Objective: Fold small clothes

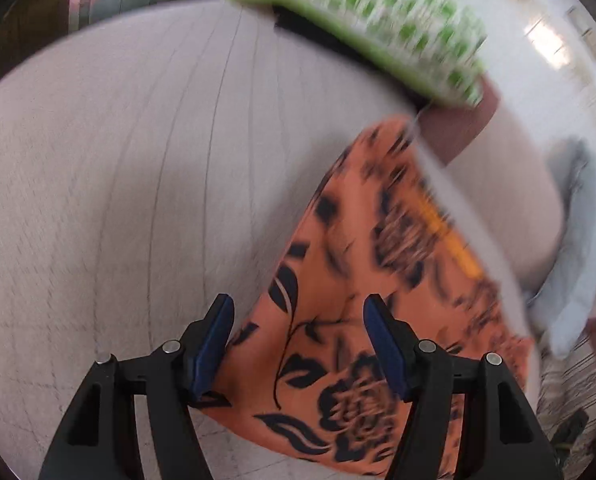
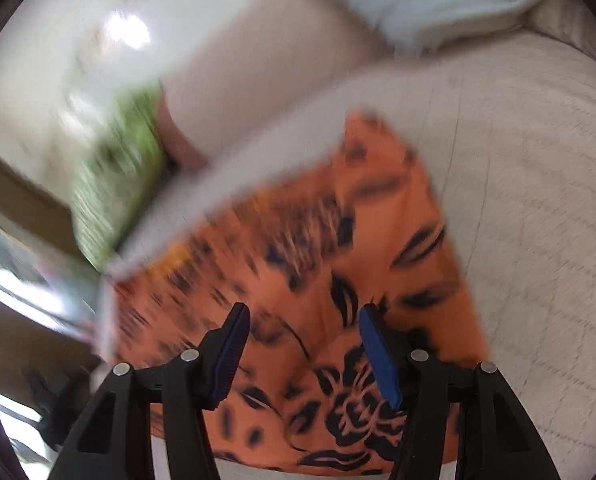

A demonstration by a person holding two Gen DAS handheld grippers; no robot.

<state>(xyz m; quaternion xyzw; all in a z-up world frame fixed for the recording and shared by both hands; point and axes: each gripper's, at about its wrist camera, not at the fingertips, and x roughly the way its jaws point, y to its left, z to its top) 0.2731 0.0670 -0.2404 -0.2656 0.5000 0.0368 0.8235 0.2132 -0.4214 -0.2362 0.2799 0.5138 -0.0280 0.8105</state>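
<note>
1. Here, one pale quilted bed cover (image 1: 117,168) with stitched lines spreads underneath everything.
2. One orange garment (image 1: 338,340) printed with black flowers lies flat on it, near the edge.
3. One green-and-white checked cushion (image 1: 370,20) sits beyond, blurred.
4. Two grippers, left gripper (image 1: 298,344) and right gripper (image 2: 304,354), hover over the cloth, blue-padded fingers spread wide, holding nothing.

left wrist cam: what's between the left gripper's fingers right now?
The orange floral cloth spans the gap of the open left gripper, with pale bed cover to its left; not clamped. Shows in the left wrist view.
</note>
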